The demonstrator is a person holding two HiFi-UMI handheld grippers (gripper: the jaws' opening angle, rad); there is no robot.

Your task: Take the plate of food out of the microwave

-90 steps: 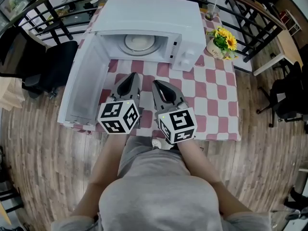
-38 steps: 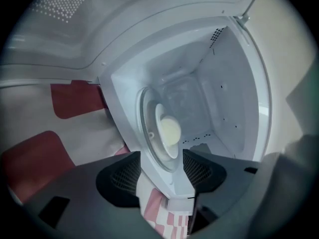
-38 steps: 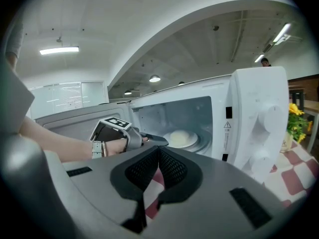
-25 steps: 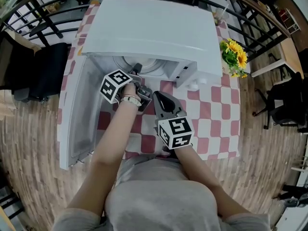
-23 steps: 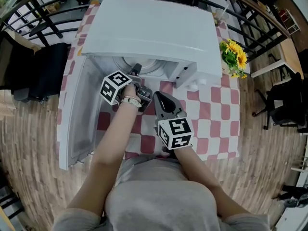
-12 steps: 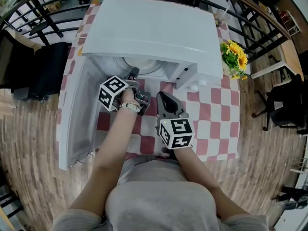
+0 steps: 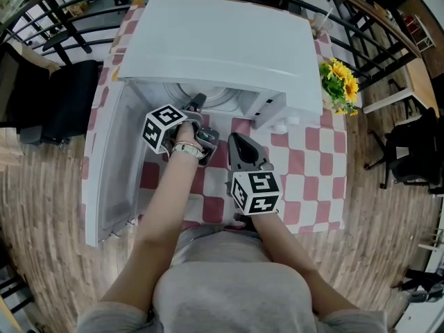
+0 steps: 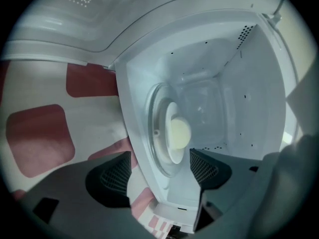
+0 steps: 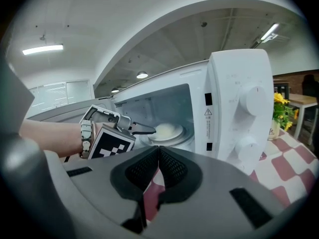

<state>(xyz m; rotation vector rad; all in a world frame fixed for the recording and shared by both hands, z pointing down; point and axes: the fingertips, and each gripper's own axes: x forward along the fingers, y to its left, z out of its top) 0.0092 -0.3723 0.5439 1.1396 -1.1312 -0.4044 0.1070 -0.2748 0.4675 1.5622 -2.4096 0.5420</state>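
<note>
The left gripper [image 8: 158, 169] reaches into the mouth of the microwave [image 7: 222, 40]. Its jaws stand wide apart, having just been opening, and the pads press on nothing. Just ahead of them the plate [image 8: 171, 154] lies on the glass turntable [image 8: 152, 111] in the middle of the microwave's cavity, with a pale mound of food [image 8: 179, 133] on it. The plate's near edge lines up with the gap between the jaws. The right gripper [image 9: 158, 171] is clenched on nothing. It hangs outside the microwave, before its front, over the checked tablecloth [image 7: 305, 165]. The microwave's door [image 7: 111, 158] stands swung open at its left.
</note>
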